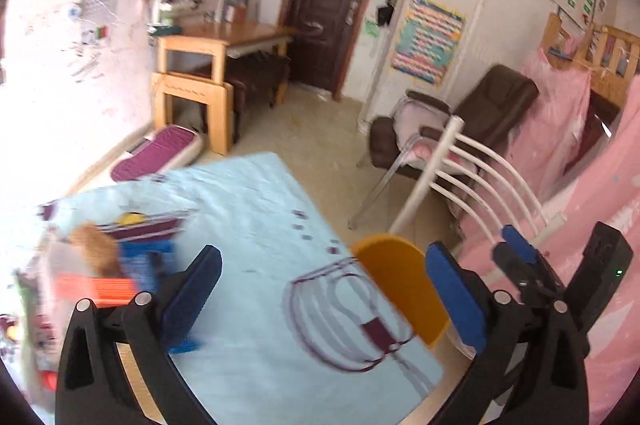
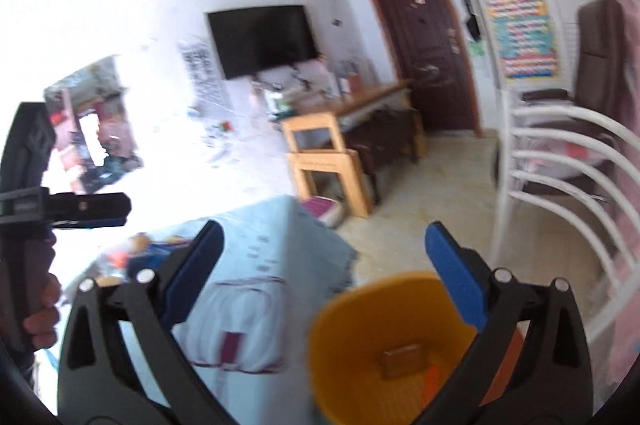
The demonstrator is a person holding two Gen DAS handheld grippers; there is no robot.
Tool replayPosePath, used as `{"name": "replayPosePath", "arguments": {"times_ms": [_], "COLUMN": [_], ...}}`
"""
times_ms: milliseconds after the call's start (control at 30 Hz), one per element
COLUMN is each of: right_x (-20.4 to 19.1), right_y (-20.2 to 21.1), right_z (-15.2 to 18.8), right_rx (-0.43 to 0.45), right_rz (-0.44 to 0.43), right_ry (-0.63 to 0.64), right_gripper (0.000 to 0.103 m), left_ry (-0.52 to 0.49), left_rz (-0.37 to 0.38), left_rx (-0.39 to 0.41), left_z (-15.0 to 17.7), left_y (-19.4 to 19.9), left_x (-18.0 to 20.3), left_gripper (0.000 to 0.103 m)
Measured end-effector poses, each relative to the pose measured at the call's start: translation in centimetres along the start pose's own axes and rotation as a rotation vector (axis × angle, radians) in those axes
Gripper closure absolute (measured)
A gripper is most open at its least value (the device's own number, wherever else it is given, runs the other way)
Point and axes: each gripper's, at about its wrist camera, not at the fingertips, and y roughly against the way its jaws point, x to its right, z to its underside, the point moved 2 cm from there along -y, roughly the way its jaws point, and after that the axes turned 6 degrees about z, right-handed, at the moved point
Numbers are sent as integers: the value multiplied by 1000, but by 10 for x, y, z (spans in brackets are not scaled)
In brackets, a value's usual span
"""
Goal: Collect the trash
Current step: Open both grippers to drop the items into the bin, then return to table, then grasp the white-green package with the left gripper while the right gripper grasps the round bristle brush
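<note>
We are holding both grippers, left (image 1: 324,289) and right (image 2: 324,261), with fingers spread wide and gripping nothing, above the worktop (image 1: 256,209) and orange bin (image 2: 360,329).

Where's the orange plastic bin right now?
The orange plastic bin sits on the floor just past the right edge of the table with the light blue cloth, low in the right wrist view, below the open right gripper.

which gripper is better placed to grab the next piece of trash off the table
Left, probably. The open left gripper faces the blue-clothed table, with the litter pile beside its left finger. The open right gripper hangs by the yellow bin, farther from the litter.
</note>
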Motion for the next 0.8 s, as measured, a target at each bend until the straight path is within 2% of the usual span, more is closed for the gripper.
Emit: {"name": "replayPosePath", "arguments": {"times_ms": [67,167,233,333,400,500,600,700,800], "right_x": [-24,-64,-93,-138,-173,-228,-268,-285,-290], "right_y": [-3,-16,-23,-27,-31,-32,-42,-58,-70], "right_z": [-3,-7,-5,8,23,52,78,92,94], "right_rx": [-26,-110,-144,-193,-243,-299,-332,-386,-390], "right_rz": [-68,-92,-111,-198,-233,-269,-238,-245,-200], "right_ry": [10,32,51,96,145,252,375,397,385], "right_gripper": [6,6,6,6,6,6,6,6,6], "left_ry": [2,23,47,149,198,211,259,325,357], "left_rz": [-52,-148,-262,-380,-435,-519,-505,-463,-433], "left_rx": [54,100,81,30,15,-5,-22,-37,-32], "left_z": [2,2,4,11,16,25,36,49,61], "left_y": [28,65,84,108,121,133,140,138,140], "left_x": [-20,-53,-77,-117,-141,-171,-195,-216,-226], "left_gripper": [6,6,6,6,6,6,6,6,6]}}
